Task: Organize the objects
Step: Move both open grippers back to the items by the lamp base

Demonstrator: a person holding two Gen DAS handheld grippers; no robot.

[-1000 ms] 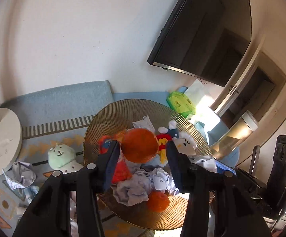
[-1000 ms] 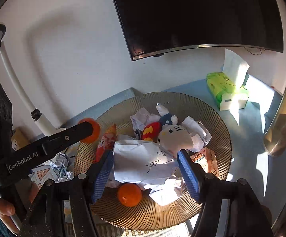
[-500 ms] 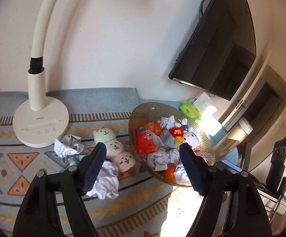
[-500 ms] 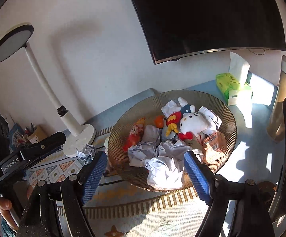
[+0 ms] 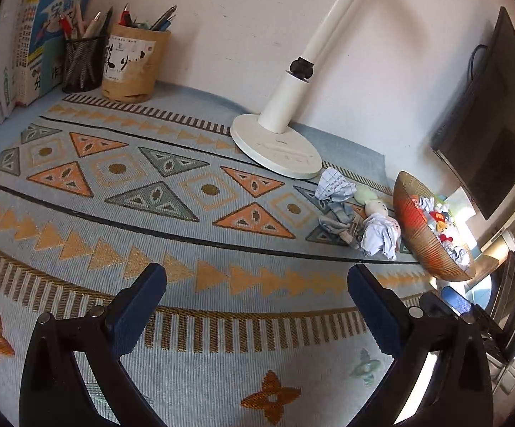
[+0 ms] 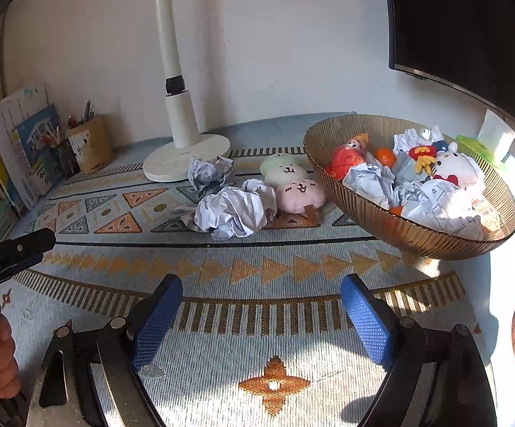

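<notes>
**Loose items beside the bowl, both grippers empty and drawn back**

The things left to tidy lie on the patterned mat [image 6: 243, 323] just left of the ribbed amber bowl [image 6: 421, 238]: a large crumpled paper ball [image 6: 234, 213], a smaller printed paper ball [image 6: 209, 172] by the lamp base [image 6: 186, 160], and three round plush toys, pink [image 6: 300, 194], cream [image 6: 286, 172] and green [image 6: 279, 161]. The pink plush lies just beside the bowl's wall; whether they touch cannot be told. The bowl already holds crumpled paper, small oranges and plush figures.

From the right gripper [image 6: 261, 323] the cluster lies ahead and slightly left, with bare mat between; the large paper ball is the nearest piece. From the left gripper [image 5: 257, 306] the same cluster [image 5: 357, 219] lies far to the right and well apart, so the right hand seems better placed for the coming pick. The heap has no clear long axis.

Both grippers stand wide with jaws opening and nothing between the pads [image 6: 364, 323].

Against the view one second earlier, both grippers were over the bowl, the left around an orange and the right around a paper sheet; now both have pulled away from it, the left swinging towards the pen holders [image 5: 115, 60] and books [image 5: 26, 42].
</notes>
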